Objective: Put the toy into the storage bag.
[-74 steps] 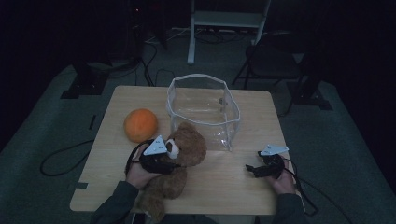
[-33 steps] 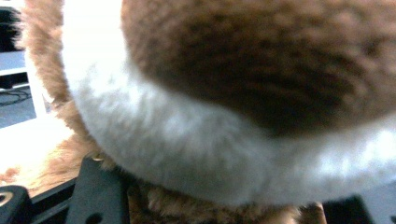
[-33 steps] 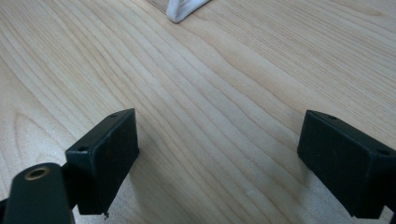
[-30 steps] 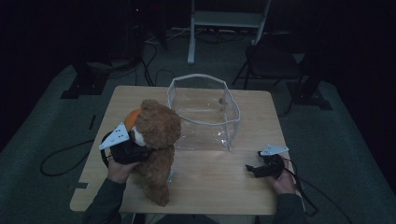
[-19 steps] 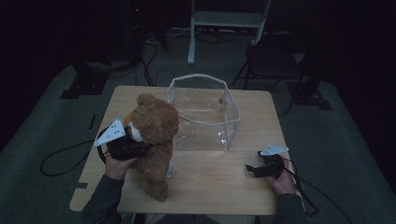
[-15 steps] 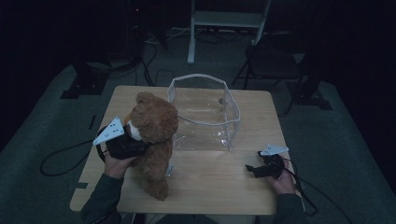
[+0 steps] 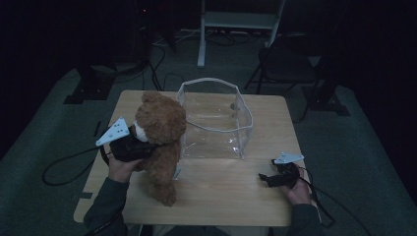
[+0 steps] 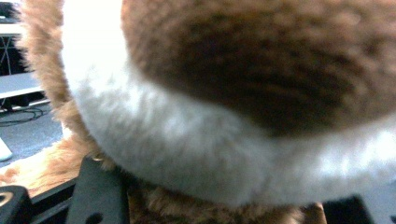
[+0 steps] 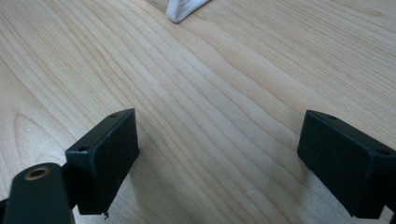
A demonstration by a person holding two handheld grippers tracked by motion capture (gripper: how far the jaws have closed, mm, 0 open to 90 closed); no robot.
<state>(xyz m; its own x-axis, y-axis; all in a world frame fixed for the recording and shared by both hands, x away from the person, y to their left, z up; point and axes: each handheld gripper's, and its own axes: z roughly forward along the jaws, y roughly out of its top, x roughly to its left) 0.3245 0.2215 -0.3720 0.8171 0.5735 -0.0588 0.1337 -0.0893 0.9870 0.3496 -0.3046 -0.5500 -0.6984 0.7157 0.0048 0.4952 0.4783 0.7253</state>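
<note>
My left gripper (image 7: 142, 147) is raised at my left with jaws clamped, while my right gripper (image 7: 265, 179) rests low, jaws wide apart.

A light wooden bench (image 7: 221, 191) with rounded corners stands on a dark floor. A clear, white-edged plastic container (image 7: 216, 118) rests on its far half. The right tool (image 7: 269, 179) seems to rest low on the bench's near right part. Fine wood grain runs across the top.
</note>
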